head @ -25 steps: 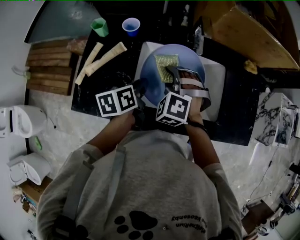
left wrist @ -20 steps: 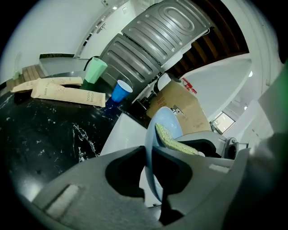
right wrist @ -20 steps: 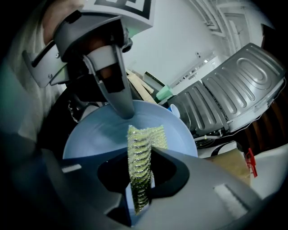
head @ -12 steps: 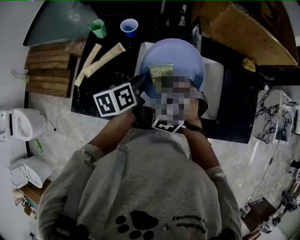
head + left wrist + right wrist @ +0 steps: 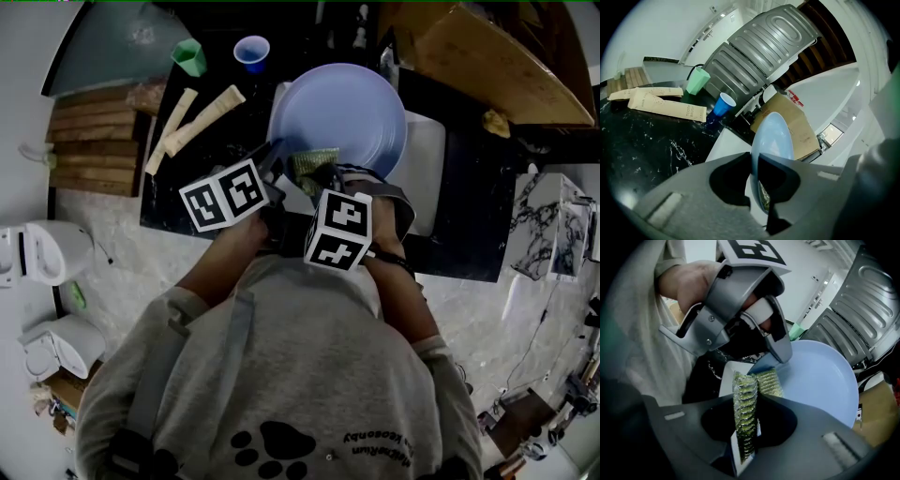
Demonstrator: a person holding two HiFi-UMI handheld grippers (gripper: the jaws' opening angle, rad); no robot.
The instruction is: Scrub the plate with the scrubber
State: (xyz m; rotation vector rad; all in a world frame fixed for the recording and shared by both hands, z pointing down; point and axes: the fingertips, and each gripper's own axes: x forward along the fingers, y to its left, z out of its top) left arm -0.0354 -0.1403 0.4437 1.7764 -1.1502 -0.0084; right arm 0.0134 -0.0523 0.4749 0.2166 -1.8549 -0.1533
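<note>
A light blue plate (image 5: 342, 111) is held tilted over a white basin (image 5: 427, 173). My left gripper (image 5: 274, 157) is shut on the plate's near left rim. In the left gripper view the plate (image 5: 774, 135) shows edge-on, with the jaws of that gripper (image 5: 756, 163) pinching its rim. My right gripper (image 5: 323, 172) is shut on a green-yellow scrubber (image 5: 314, 161), which lies against the plate's near edge. In the right gripper view the scrubber (image 5: 744, 416) stands upright between the jaws of the right gripper (image 5: 747, 414). Its far end rests on the plate (image 5: 820, 380), just below the left gripper (image 5: 780, 345).
On the black marbled counter (image 5: 202, 187) lie two toothbrush packets (image 5: 208, 115). A green cup (image 5: 190, 56) and a blue cup (image 5: 251, 52) stand behind them. Wooden slats (image 5: 94, 141) are at the left, a cardboard box (image 5: 487, 66) at the back right.
The plate has moved away from me, and more of its face now shows. The right gripper has drawn the scrubber from the plate's middle back to its near edge and now points more steeply down.
</note>
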